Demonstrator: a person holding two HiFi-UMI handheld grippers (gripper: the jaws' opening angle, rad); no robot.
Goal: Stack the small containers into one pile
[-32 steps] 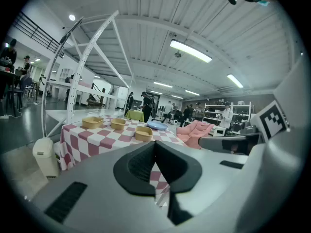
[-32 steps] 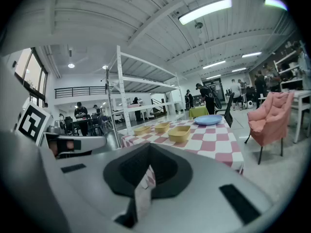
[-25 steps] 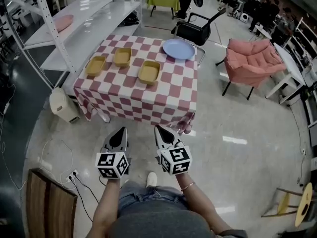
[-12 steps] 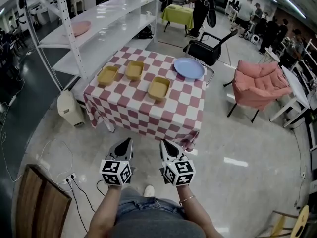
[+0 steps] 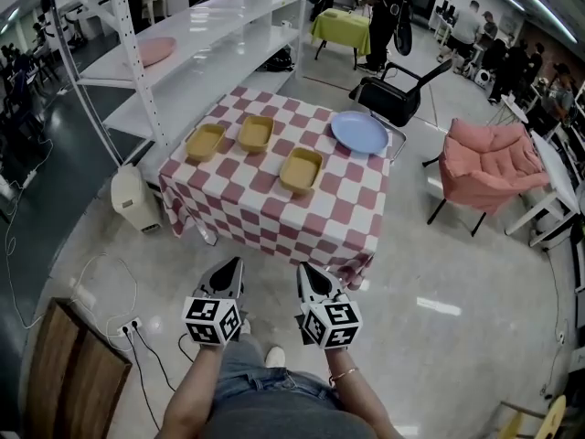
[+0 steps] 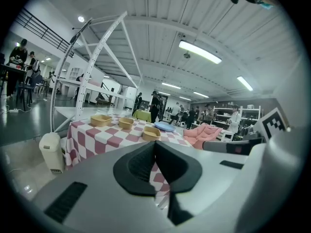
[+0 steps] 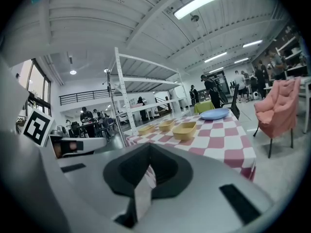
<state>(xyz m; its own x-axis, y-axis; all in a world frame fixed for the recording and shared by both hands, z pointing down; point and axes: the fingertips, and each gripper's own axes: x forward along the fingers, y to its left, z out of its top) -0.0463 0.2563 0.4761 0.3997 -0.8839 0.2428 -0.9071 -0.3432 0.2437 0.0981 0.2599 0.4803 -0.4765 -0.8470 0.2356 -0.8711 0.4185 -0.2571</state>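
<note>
Three shallow yellow containers stand apart on the red-and-white checked table (image 5: 274,213): a left one (image 5: 205,141), a middle one (image 5: 255,133) and a nearer one (image 5: 302,169). My left gripper (image 5: 234,264) and right gripper (image 5: 303,269) hang side by side over the floor, short of the table's front edge, both shut and empty. The left gripper view shows its jaws (image 6: 155,143) closed, with the containers (image 6: 151,133) far ahead. In the right gripper view, the closed gripper (image 7: 149,147) points at the same containers (image 7: 184,130).
A blue plate (image 5: 360,133) lies at the table's far right corner. White shelving (image 5: 183,53) runs along the table's left, with a white appliance (image 5: 131,199) on the floor. A black chair (image 5: 395,99) and pink armchair (image 5: 489,163) stand beyond. Cables (image 5: 101,282) trail at left.
The table has come closer and slid right and down in the head view. Both grippers stay shut, side by side, and sit lower in the frame.
</note>
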